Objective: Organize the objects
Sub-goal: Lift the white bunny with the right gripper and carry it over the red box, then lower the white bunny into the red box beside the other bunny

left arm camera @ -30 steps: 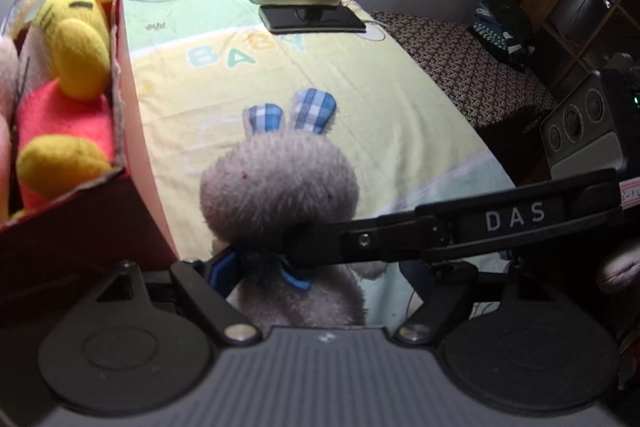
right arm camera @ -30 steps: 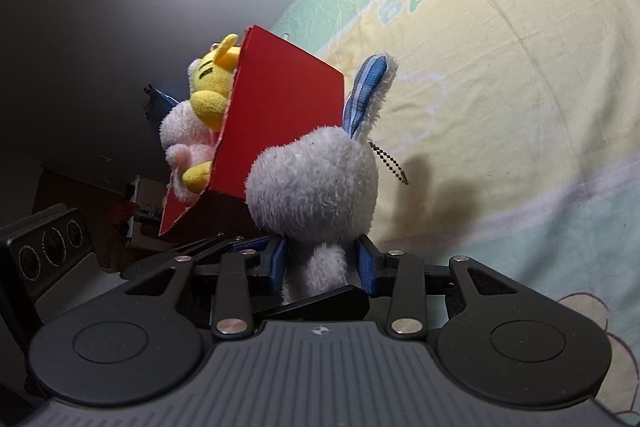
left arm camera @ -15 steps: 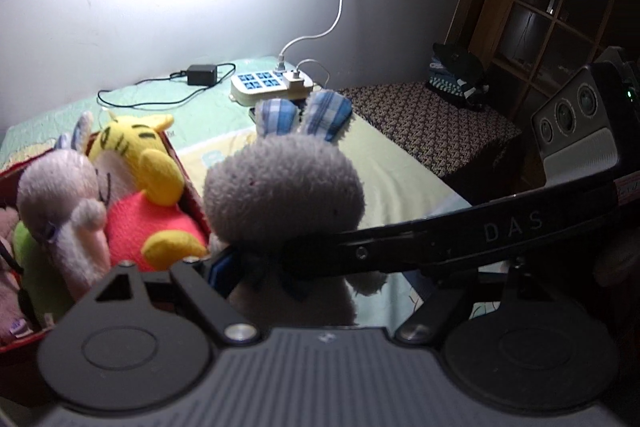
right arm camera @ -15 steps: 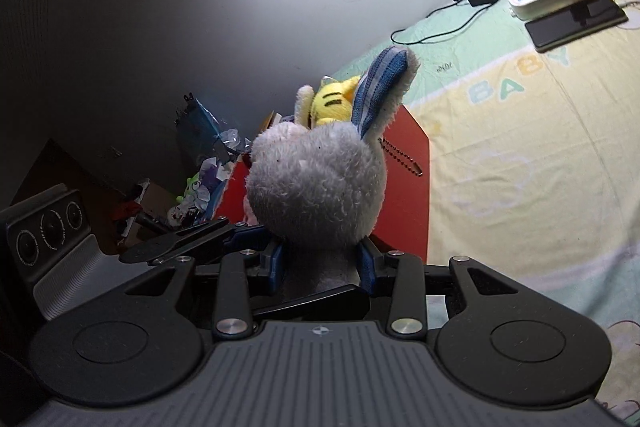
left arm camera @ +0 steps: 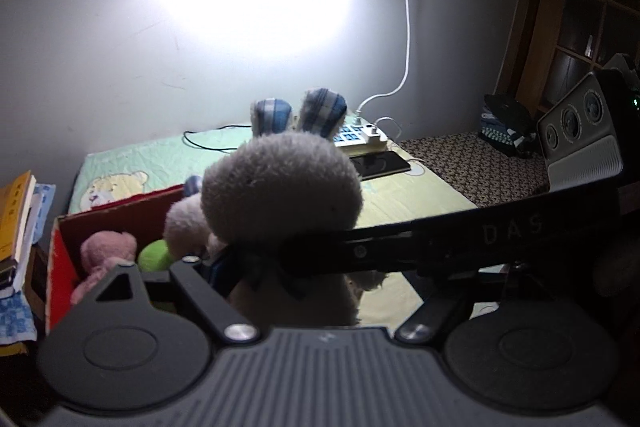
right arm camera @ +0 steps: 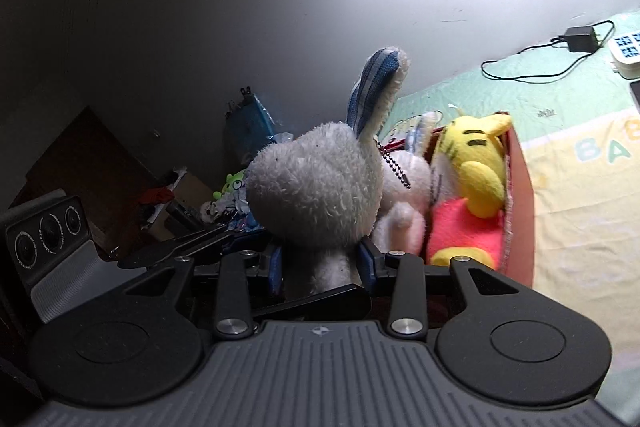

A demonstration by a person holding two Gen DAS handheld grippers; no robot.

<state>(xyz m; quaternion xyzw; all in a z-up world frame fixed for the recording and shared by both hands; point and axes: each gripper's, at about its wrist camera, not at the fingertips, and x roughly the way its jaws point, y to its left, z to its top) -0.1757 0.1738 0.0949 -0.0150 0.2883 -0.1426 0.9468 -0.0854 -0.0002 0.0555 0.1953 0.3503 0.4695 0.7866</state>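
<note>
A grey plush bunny (left arm camera: pixel 280 187) with blue plaid ears hangs in the air, held from two sides. My left gripper (left arm camera: pixel 308 267) is shut on its body, though the far pad is hidden behind the right gripper's finger (left arm camera: pixel 440 239) crossing in front. My right gripper (right arm camera: pixel 320 263) is shut on the bunny (right arm camera: pixel 316 191) just below the head, blue pads pressing both sides. The bunny hovers over the near end of a red cardboard box (right arm camera: pixel 520 195) (left arm camera: pixel 60 255). Inside the box lie a yellow tiger plush (right arm camera: pixel 476 163), a white bunny (right arm camera: pixel 404 195), a pink plush (left arm camera: pixel 108 247) and a green one (left arm camera: pixel 154 255).
The box sits on a bed with a pale baby-print sheet (right arm camera: pixel 580 211). At the bed's far end lie a power strip (left arm camera: pixel 360 139), a phone (left arm camera: pixel 380 163) and an adapter (right arm camera: pixel 580 39) with cables. Books (left arm camera: pixel 16 219) are stacked left of the box. Clutter (right arm camera: pixel 236 187) fills the dark floor.
Both grippers have risen with the bunny and carried it from over the sheet beside the box to above the box's open top. Both views have tilted up toward the lit wall.
</note>
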